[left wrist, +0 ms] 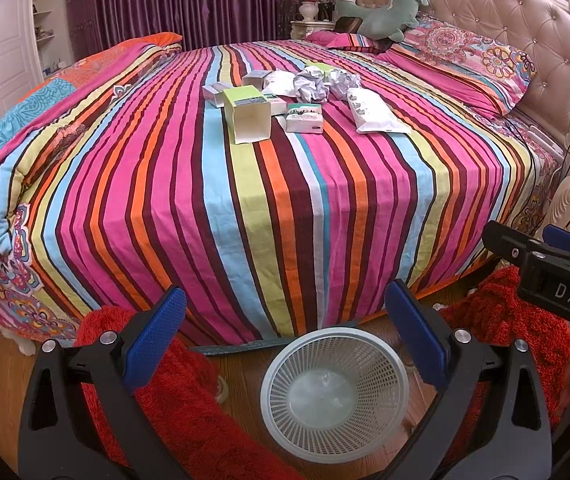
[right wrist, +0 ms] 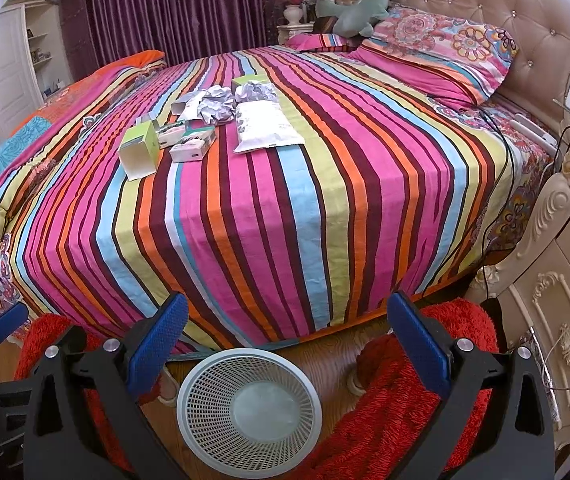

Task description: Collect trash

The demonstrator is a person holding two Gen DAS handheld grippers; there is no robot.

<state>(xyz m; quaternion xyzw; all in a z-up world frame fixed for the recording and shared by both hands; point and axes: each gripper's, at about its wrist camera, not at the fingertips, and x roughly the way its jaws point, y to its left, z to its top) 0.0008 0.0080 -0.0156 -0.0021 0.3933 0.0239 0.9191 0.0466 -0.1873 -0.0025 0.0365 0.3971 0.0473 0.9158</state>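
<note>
From the left wrist camera, the left gripper (left wrist: 285, 320) hangs over the floor at the near edge of the bed (left wrist: 245, 200), its blue-padded fingers spread wide with nothing between them. Below it a white mesh basket (left wrist: 335, 384) stands on the wooden floor, holding no trash, with red rugs (left wrist: 189, 400) on either side. The trash lies far up the striped bedspread in one cluster — a green-and-white carton (left wrist: 250, 114) nearest, small boxes (left wrist: 305, 118) just right of it, crumpled paper balls (left wrist: 311, 84) behind, and a white pouch (left wrist: 377, 114) at the right end. A green plush toy (left wrist: 385, 10) rests on the pillows by the tufted headboard. The other gripper (left wrist: 553, 260) shows at the right edge. From the right wrist camera, the right gripper (right wrist: 287, 330) is likewise released, fingers wide apart and holding nothing, above the same basket (right wrist: 249, 404) — here seen nearer the left finger. The carton (right wrist: 139, 154), the boxes (right wrist: 189, 142), the paper balls (right wrist: 217, 108) and the pouch (right wrist: 265, 128) sit far left of centre on the bed (right wrist: 285, 200). A carved cream nightstand (right wrist: 557, 280) stands at the right.
</note>
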